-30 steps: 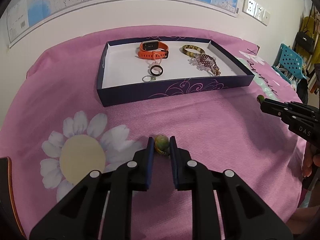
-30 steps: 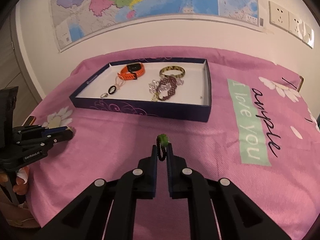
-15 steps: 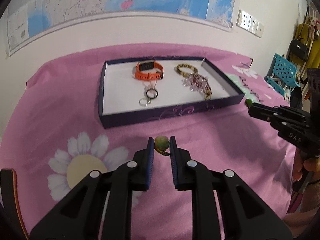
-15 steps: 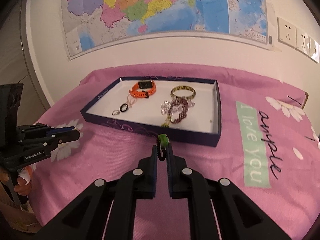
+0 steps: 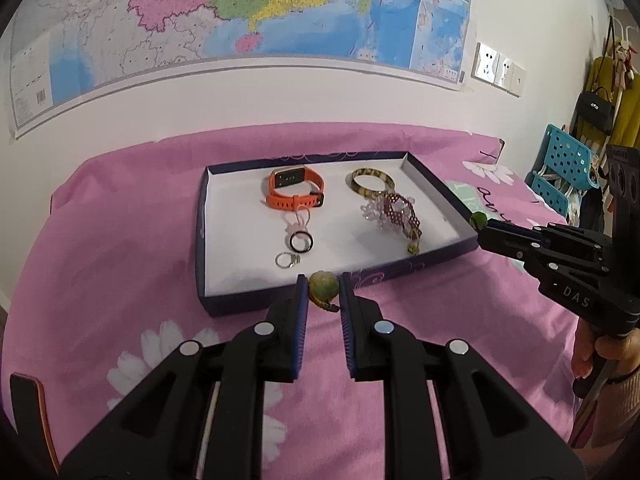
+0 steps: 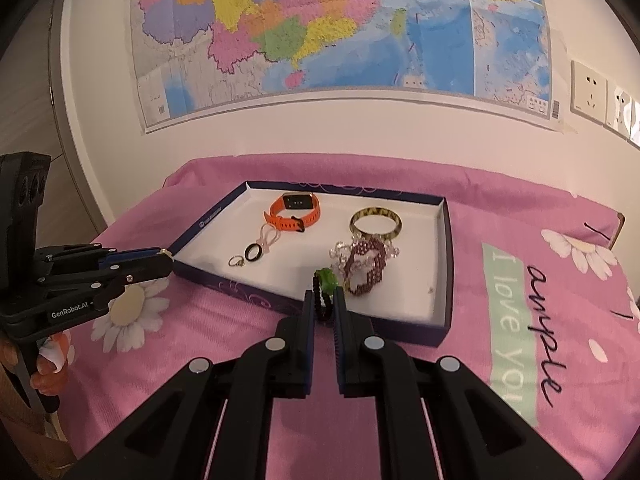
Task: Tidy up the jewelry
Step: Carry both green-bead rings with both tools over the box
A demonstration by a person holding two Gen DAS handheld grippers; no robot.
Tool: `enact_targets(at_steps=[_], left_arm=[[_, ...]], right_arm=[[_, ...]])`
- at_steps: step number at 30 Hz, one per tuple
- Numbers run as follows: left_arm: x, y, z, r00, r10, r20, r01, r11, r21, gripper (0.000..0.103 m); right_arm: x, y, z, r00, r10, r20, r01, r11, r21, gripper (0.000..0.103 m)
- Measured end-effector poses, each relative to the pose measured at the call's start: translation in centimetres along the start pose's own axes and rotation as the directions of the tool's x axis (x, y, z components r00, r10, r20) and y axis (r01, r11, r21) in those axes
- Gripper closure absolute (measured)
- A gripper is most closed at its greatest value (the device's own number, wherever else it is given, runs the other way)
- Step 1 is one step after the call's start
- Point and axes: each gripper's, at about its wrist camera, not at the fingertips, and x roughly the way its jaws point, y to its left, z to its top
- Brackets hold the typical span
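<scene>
Left hand-held gripper [image 5: 323, 290] pinches a green bead ring [image 5: 323, 285] between its fingertips; right hand-held gripper [image 6: 323, 300] pinches a black beaded ring with a green stone [image 6: 325, 286]. Against the frames a second ago, both have come forward and higher: the jewelry tray [image 5: 240, 300] now lies directly past each set of fingertips in the lower centre of both views, where earlier it sat farther up the frame, and more of the wall map [image 6: 340, 32] is in view.

Tray is navy outside with a swirl pattern and white inside, resting on a pink floral cloth [image 5: 100, 260]. Inside it: an orange smartwatch [image 5: 295, 192] at upper centre, a tortoiseshell bangle [image 5: 372, 181] to its right, a maroon beaded bracelet [image 5: 400, 212] just below the bangle, a black ring [image 5: 301, 241] and a silver ring [image 5: 286, 260] side by side nearer the front wall.

Legible writing: "DAS" on the right unit in the left view, "GenRobot.AI" on the left unit in the right view; the cloth's mint strip reads "I love you".
</scene>
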Motion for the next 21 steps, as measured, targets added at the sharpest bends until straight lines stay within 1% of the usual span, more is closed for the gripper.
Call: enact_targets(at_steps=[5, 21], left_arm=[[0.5, -0.1, 0.7, 1.0, 0.005, 0.006, -0.005, 1.0, -0.003, 0.087], [2.4, 0.3, 2.3, 1.0, 0.023, 0.006, -0.023, 1.0, -0.013, 0.087]], right_arm=[[0.5, -0.2, 0.7, 1.0, 0.021, 0.006, -0.021, 1.0, 0.01, 0.096], [2.7, -0.4, 1.9, 1.0, 0.017, -0.012, -0.017, 1.0, 0.013, 0.096]])
